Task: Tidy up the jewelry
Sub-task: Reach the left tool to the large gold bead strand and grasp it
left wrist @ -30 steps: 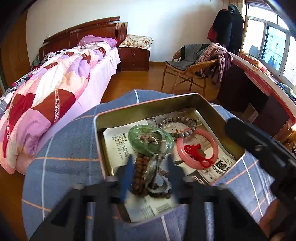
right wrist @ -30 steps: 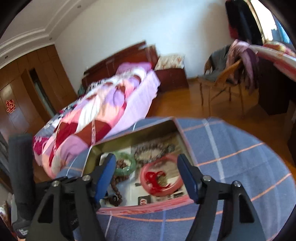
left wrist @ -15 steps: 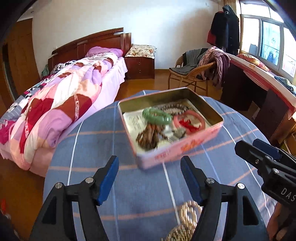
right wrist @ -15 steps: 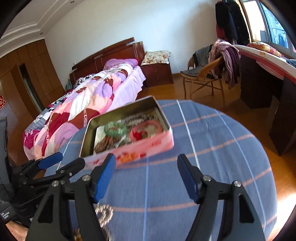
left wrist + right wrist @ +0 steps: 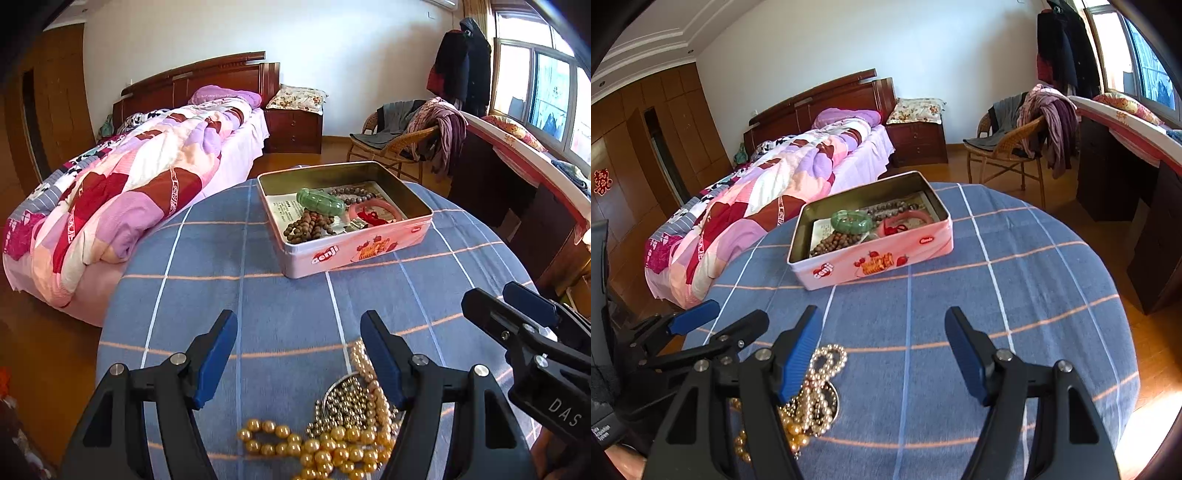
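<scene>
Grippers pulled back; pink tin (image 5: 354, 251) holds green bangle (image 5: 320, 201), brown beads (image 5: 308, 229)

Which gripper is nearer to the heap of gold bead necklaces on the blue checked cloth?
Left. The left gripper hangs right over the heap of gold bead necklaces, open jaws on either side of it. The right gripper, also open, has the heap beside its left jaw.

A glossy metal tin (image 5: 354, 251) sits on matt woven cloth (image 5: 258, 295); shiny beads (image 5: 343, 432) gleam beside matt plastic left claw (image 5: 299, 354).
</scene>
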Action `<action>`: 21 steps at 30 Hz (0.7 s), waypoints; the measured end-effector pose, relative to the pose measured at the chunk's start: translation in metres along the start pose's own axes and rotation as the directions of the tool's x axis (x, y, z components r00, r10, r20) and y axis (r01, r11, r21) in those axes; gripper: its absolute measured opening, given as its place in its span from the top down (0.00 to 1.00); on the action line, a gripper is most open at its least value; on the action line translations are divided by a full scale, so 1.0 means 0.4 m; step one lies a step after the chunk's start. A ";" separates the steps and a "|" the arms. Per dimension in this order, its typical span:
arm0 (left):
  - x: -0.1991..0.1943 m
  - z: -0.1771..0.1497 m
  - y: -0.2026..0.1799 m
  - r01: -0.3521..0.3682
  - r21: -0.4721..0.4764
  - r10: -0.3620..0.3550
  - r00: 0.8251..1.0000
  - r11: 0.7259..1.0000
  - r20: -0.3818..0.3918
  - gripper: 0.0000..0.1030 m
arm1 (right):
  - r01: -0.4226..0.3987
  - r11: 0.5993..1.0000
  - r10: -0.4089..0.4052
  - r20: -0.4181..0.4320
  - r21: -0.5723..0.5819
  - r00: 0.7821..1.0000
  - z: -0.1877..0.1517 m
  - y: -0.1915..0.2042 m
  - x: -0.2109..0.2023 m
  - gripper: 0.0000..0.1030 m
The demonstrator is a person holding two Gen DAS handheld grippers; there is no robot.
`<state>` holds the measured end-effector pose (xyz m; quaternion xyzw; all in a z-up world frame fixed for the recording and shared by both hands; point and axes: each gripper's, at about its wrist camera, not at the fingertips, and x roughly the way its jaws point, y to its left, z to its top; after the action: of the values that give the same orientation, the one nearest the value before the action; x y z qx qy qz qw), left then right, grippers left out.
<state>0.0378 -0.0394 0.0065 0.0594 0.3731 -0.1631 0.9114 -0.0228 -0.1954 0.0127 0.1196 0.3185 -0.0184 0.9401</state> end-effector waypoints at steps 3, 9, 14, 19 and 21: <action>-0.010 -0.010 0.002 -0.018 0.002 0.018 1.000 1.000 0.003 0.33 | -0.002 1.000 0.002 -0.001 -0.007 1.000 -0.008 0.007 -0.007 0.29; -0.030 -0.025 0.011 -0.037 0.000 0.037 0.999 0.999 0.014 0.33 | -0.007 1.000 0.007 0.002 -0.022 1.000 -0.021 0.023 -0.018 0.29; -0.039 -0.050 0.039 -0.066 -0.001 0.066 0.998 0.998 0.017 0.33 | -0.003 1.000 0.004 0.005 -0.031 1.000 -0.030 0.028 -0.025 0.32; -0.027 -0.101 0.098 -0.070 -0.024 0.069 0.998 0.997 -0.007 0.33 | -0.009 0.999 0.008 -0.032 -0.037 0.999 -0.052 0.018 -0.011 0.44; -0.024 -0.120 0.120 -0.064 -0.039 0.063 0.998 0.997 -0.017 0.33 | -0.019 0.999 0.017 -0.056 -0.034 0.998 -0.063 0.015 0.000 0.48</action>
<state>0.0159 0.0192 -0.0218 0.0545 0.3811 -0.1262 0.9142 -0.0372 -0.1838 -0.0052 0.1067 0.3436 -0.0011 0.9330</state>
